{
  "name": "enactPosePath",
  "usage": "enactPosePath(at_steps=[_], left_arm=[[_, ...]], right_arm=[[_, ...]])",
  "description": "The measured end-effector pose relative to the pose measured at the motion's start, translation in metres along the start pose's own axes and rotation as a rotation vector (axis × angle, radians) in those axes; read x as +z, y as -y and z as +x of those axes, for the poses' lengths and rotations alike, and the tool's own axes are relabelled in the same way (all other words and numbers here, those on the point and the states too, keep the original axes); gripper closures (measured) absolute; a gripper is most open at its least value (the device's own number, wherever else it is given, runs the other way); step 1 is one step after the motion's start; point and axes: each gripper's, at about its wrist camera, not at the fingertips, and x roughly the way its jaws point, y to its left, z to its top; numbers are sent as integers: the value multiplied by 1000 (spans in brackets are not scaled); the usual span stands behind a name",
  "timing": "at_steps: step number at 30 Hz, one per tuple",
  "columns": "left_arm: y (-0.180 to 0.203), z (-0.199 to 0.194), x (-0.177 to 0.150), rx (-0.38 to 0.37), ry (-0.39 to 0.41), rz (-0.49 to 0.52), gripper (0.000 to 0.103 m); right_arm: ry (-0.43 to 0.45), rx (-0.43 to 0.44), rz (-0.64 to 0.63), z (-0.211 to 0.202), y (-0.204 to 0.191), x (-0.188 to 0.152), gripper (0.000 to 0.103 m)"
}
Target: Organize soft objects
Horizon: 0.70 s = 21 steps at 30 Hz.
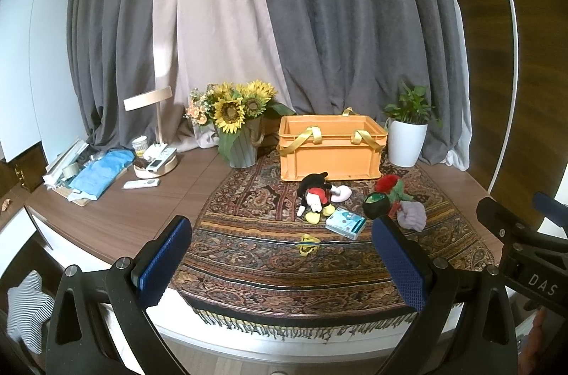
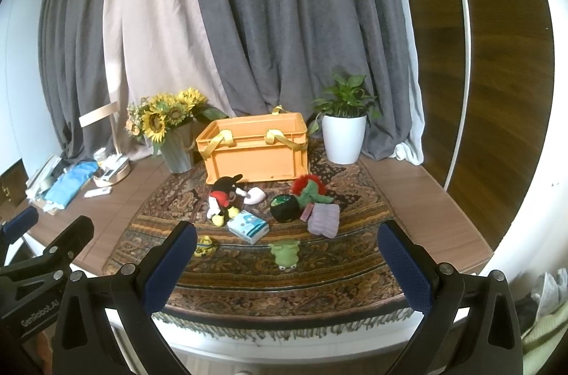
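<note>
An orange crate (image 1: 328, 149) (image 2: 254, 151) with yellow straps stands at the back of a patterned rug (image 1: 269, 254) (image 2: 284, 279). In front of it lie a Mickey plush (image 1: 314, 197) (image 2: 223, 197), a pink-white soft piece (image 2: 256, 196), a red-and-green plush (image 1: 390, 185) (image 2: 309, 188), a black-green ball (image 1: 375, 204) (image 2: 284, 207), a lilac cloth (image 1: 411, 215) (image 2: 323, 219), a tissue pack (image 1: 346, 223) (image 2: 248, 226), a small yellow toy (image 1: 308, 244) (image 2: 204, 246) and a green frog toy (image 2: 284, 255). My left gripper (image 1: 284, 263) and right gripper (image 2: 289, 266) are open and empty, held before the table's front edge.
A sunflower vase (image 1: 238, 126) (image 2: 170, 130) stands left of the crate, a white potted plant (image 1: 406, 133) (image 2: 344, 133) right of it. A lamp (image 1: 156, 119), remotes and a blue cloth (image 1: 103, 169) clutter the table's left side. Grey curtains hang behind.
</note>
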Motion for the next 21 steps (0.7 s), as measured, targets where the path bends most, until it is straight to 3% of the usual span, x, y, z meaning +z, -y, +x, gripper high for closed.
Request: enactPosePath(at_steps=[13, 21], left_arm=[[-5, 12, -8, -28, -27, -1, 0], [-8, 48, -13, -69, -98, 2, 0]], right_arm=[[-28, -6, 5, 10, -7, -4, 1], [-71, -21, -1, 36, -11, -8, 1]])
